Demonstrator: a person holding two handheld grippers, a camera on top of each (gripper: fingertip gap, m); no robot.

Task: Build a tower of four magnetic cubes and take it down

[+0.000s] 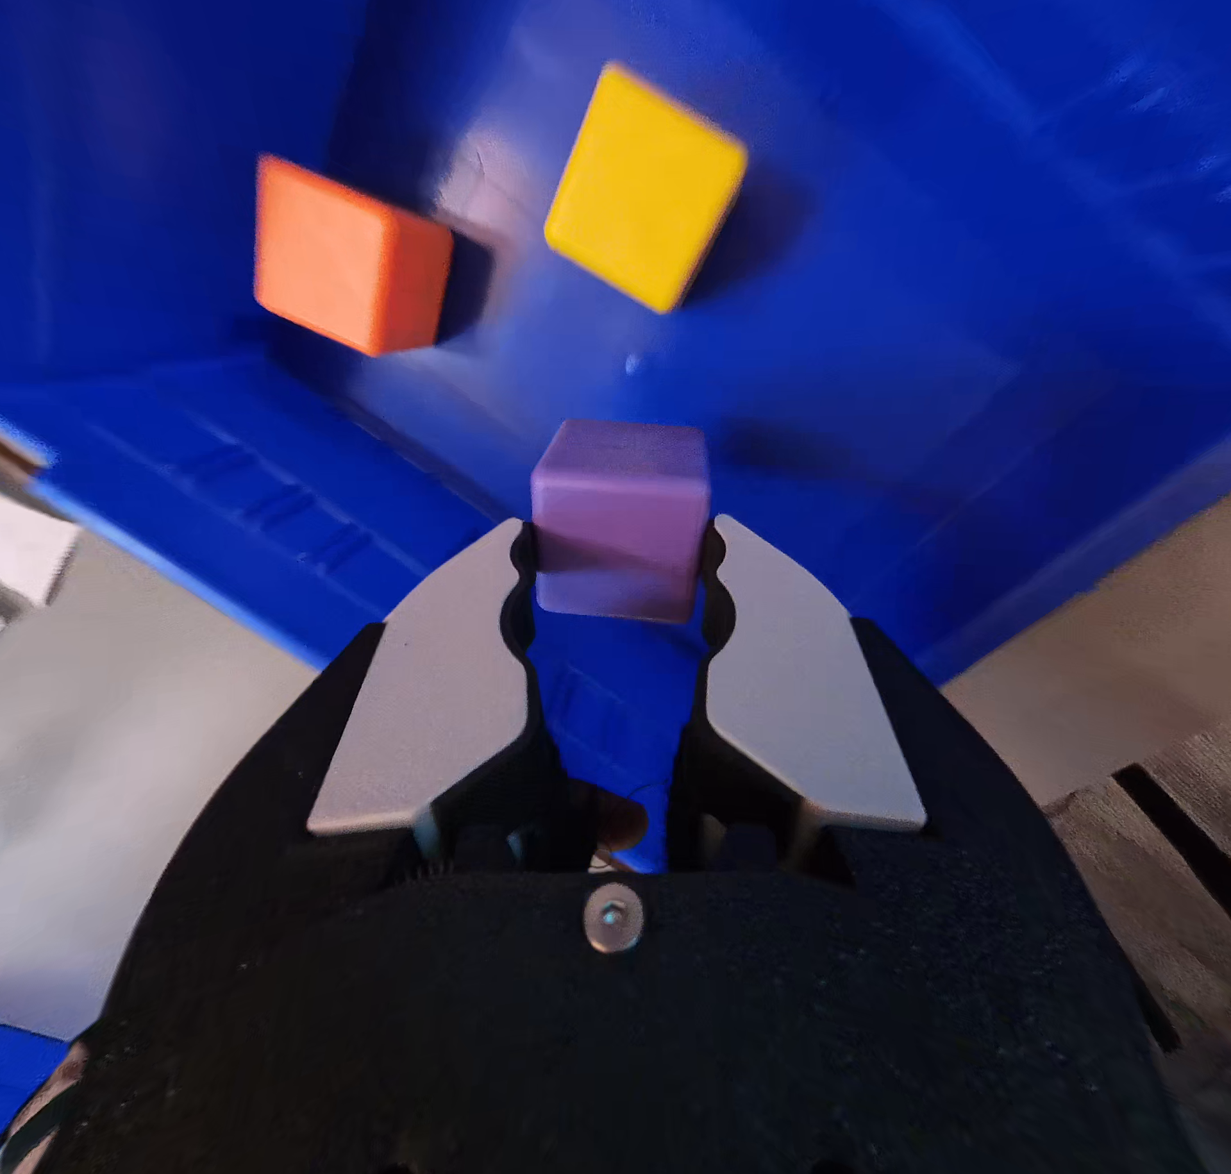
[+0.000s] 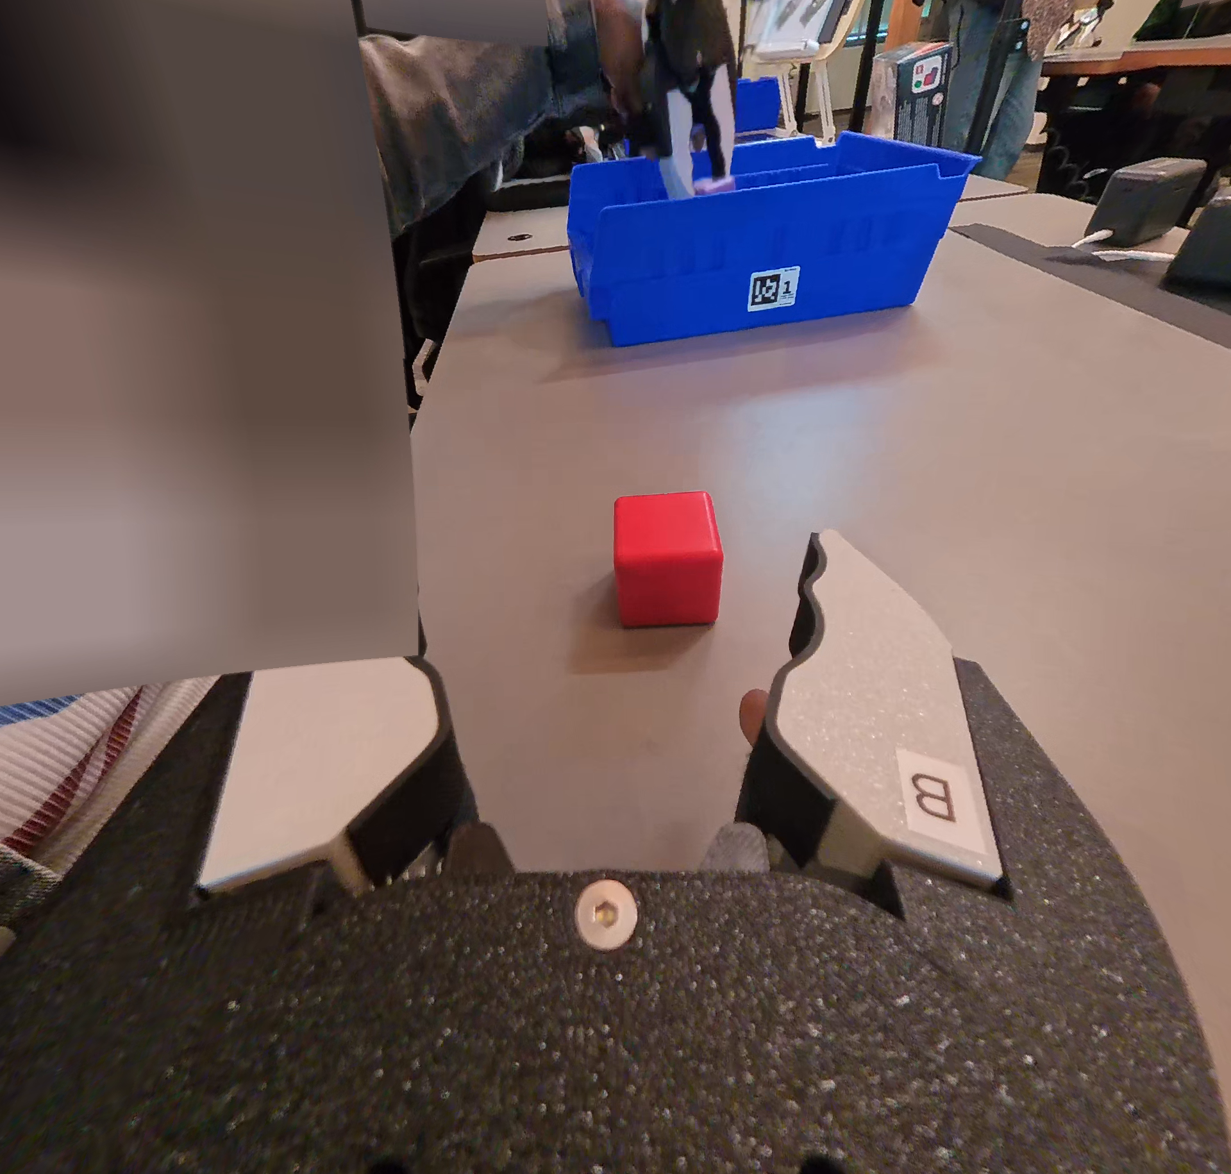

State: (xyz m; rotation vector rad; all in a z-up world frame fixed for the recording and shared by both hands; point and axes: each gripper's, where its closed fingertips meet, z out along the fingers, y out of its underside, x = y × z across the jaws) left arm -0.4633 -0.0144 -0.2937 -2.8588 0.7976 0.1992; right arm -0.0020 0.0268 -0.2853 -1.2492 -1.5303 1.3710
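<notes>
Smooth matt plastic cubes, purple (image 1: 619,522) and red (image 2: 667,559); glossy blue plastic bin (image 2: 766,256); matt grey tabletop (image 2: 932,476).

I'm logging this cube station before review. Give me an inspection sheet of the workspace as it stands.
Surface: grey table, bare around the red cube.
Job's things: red cube alone on the table; orange cube and yellow cube in the blue bin; purple cube in the left claw.
Clutter: nothing seen.
Grippers: left claw shut on the purple cube over the bin; right claw open, short of the red cube.
Cables: white lead far right.
Surroundings: people, easel, tables behind.
</notes>
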